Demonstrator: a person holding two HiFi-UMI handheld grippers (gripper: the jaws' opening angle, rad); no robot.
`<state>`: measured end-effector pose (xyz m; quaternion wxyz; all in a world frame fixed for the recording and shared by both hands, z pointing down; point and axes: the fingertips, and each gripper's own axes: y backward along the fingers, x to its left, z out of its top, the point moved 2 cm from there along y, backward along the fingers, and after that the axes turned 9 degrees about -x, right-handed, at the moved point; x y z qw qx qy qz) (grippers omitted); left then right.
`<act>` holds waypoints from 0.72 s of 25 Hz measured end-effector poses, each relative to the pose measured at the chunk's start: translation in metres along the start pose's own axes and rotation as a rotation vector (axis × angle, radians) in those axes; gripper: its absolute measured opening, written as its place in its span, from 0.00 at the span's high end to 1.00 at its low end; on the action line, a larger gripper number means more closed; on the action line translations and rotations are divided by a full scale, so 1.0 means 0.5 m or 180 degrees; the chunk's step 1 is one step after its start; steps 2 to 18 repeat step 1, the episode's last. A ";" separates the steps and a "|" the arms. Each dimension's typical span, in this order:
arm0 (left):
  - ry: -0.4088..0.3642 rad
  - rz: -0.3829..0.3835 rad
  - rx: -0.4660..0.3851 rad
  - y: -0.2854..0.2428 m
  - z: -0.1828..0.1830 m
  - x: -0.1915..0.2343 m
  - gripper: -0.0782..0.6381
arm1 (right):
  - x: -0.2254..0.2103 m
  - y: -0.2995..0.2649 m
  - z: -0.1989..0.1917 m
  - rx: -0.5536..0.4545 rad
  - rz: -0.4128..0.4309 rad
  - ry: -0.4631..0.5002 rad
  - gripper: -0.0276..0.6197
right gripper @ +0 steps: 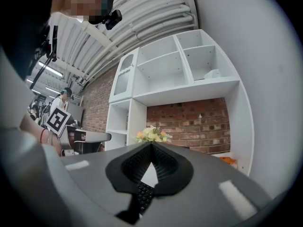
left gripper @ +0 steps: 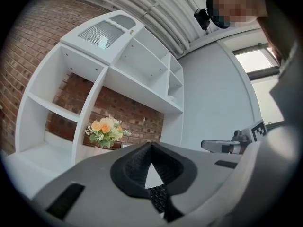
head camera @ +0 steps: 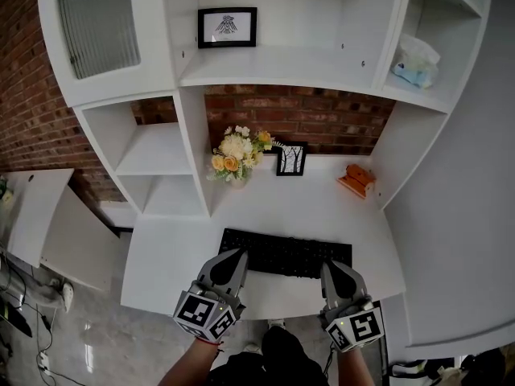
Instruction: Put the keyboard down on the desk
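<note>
Shelving (head camera: 153,79) in white rises against a brick wall behind the white desk (head camera: 322,207). Across the desk's front stretches the black keyboard (head camera: 286,254). The left gripper (head camera: 238,253) is clamped on its near-left corner and the right gripper (head camera: 330,265) on its near-right corner, jaws closed on it. A flower bouquet (head camera: 236,155) stands farther back, beside a small framed picture (head camera: 291,158).

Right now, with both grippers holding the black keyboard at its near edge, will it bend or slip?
The keyboard is probably stiff: it looks straight between the left gripper and the right gripper. It seems light for its size, being thin. Gripped only along its near edge, it might tilt or slip.
</note>
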<state>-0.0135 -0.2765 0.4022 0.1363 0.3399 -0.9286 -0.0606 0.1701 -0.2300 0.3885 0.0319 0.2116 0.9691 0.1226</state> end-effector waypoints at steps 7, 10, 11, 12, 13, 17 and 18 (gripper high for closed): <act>-0.0005 0.0007 -0.0025 0.004 0.004 -0.002 0.91 | 0.004 0.003 0.003 -0.0005 -0.0003 0.0022 0.95; -0.0005 0.0007 -0.0025 0.004 0.004 -0.002 0.91 | 0.004 0.003 0.003 -0.0005 -0.0003 0.0022 0.95; -0.0005 0.0007 -0.0025 0.004 0.004 -0.002 0.91 | 0.004 0.003 0.003 -0.0005 -0.0003 0.0022 0.95; -0.0005 0.0007 -0.0025 0.004 0.004 -0.002 0.91 | 0.004 0.003 0.003 -0.0005 -0.0003 0.0022 0.95; -0.0005 0.0007 -0.0025 0.004 0.004 -0.002 0.91 | 0.004 0.003 0.003 -0.0005 -0.0003 0.0022 0.95; -0.0005 0.0007 -0.0025 0.004 0.004 -0.002 0.91 | 0.004 0.003 0.003 -0.0005 -0.0003 0.0022 0.95; -0.0005 0.0007 -0.0025 0.004 0.004 -0.002 0.91 | 0.004 0.003 0.003 -0.0005 -0.0003 0.0022 0.95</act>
